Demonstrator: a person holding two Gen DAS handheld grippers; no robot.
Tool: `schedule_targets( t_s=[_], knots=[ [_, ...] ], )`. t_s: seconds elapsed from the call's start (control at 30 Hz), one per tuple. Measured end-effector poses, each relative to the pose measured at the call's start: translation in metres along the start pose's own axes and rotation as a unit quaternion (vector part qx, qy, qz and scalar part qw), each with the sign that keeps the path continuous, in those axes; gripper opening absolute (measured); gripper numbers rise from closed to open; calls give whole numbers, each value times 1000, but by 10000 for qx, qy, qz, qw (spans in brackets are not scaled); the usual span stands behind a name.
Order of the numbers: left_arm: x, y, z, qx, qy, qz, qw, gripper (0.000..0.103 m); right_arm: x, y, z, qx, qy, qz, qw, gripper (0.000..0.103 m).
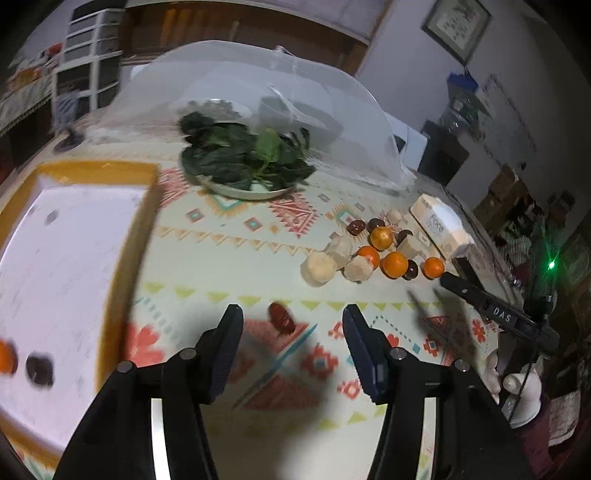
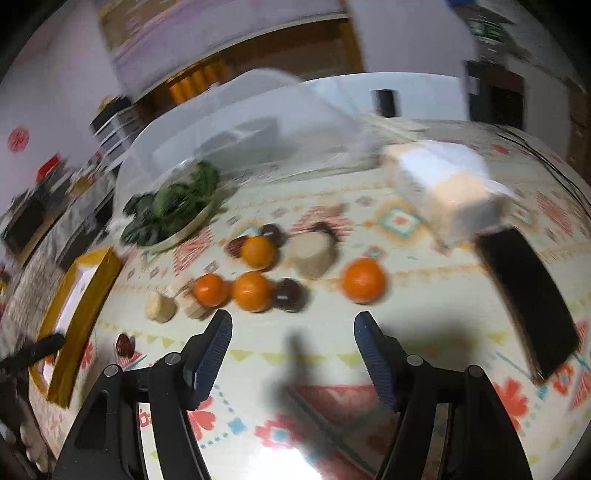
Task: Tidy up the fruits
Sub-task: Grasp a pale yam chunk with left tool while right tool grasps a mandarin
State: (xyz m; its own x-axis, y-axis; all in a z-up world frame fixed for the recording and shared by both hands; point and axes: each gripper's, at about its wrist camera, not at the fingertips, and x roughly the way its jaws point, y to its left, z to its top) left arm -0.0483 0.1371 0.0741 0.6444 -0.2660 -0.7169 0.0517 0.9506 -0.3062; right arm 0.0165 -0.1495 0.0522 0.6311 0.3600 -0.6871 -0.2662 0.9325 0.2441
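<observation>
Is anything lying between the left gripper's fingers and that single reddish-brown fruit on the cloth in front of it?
Nothing visible does. The reddish-brown fruit lies alone on the patterned tablecloth, just ahead of the open left gripper, with only bare cloth between. The oranges and other pieces sit farther off to the right.

Plainly a lived-in home, a dining or living room. A table spread with a patterned cloth (image 1: 236,236) of red and teal folk motifs; at twelve o'clock a clear domed food cover (image 1: 258,96) behind a plate of leafy greens (image 1: 243,158). Toward two o'clock, a box of facial tissues (image 1: 439,225) beside loose fruit. Further off, at eleven o'clock, white plastic storage drawers (image 1: 92,48) against the wall; at one o'clock a framed picture (image 1: 456,27) hung high. Cluttered shelves and household oddments at three o'clock, dim and blurred.
</observation>
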Motion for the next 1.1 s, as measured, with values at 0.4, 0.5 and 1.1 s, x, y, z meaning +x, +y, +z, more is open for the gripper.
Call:
schedule_targets(
  t_s=[0.4, 0.5, 1.1],
  knots=[
    [72, -7, 33, 317, 433, 141, 9985, 56, 67, 35, 21, -1155, 391, -175, 9924, 59],
    [79, -5, 35, 432, 497, 156, 9977, 56, 65, 33, 21, -1168, 419, -160, 9921, 36],
    [130, -45, 34, 1469, 865, 130, 9853, 35, 52, 43, 6, -1374, 443, 90, 9895, 36]
  ],
)
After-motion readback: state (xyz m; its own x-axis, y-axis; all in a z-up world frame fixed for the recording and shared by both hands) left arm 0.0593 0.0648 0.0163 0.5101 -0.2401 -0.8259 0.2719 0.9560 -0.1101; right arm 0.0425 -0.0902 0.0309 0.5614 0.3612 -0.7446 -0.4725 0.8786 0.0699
